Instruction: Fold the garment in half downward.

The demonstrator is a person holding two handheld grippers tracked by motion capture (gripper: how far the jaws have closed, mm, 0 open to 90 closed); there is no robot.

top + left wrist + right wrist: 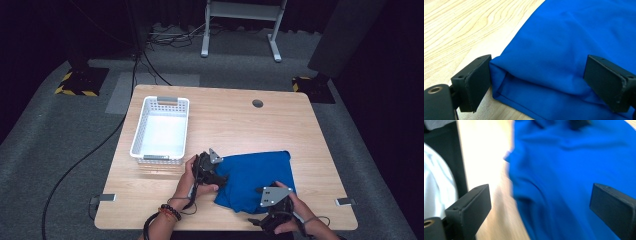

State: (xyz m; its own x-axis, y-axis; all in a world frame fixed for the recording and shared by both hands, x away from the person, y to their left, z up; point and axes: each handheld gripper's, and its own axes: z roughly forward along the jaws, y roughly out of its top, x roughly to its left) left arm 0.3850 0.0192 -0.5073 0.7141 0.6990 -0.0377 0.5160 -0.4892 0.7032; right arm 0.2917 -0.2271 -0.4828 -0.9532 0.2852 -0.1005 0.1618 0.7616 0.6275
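So the blue cloth [257, 177] was lying on the near right part of the wooden table [225, 125], folded over loosely, with a hemmed edge and a doubled layer showing at its left corner in the left gripper view. Soft, smooth, slightly shiny knit by the look of it, with a few shallow wrinkles.

The left gripper [537, 82] had its jaws spread wide around that corner, one flat black pad just off the fold, nothing pinched. The right gripper [540, 210] was also spread, hovering over the near edge of the fabric, its picture blurry. My guess: this was the lining-up bit before a fold or a lift. Next up would be closing both claws on the edge, catching every layer so the fabric doesn't slip out.

A white plastic basket [137, 135] with slotted walls sat to the left, apart from the cloth, looking empty.
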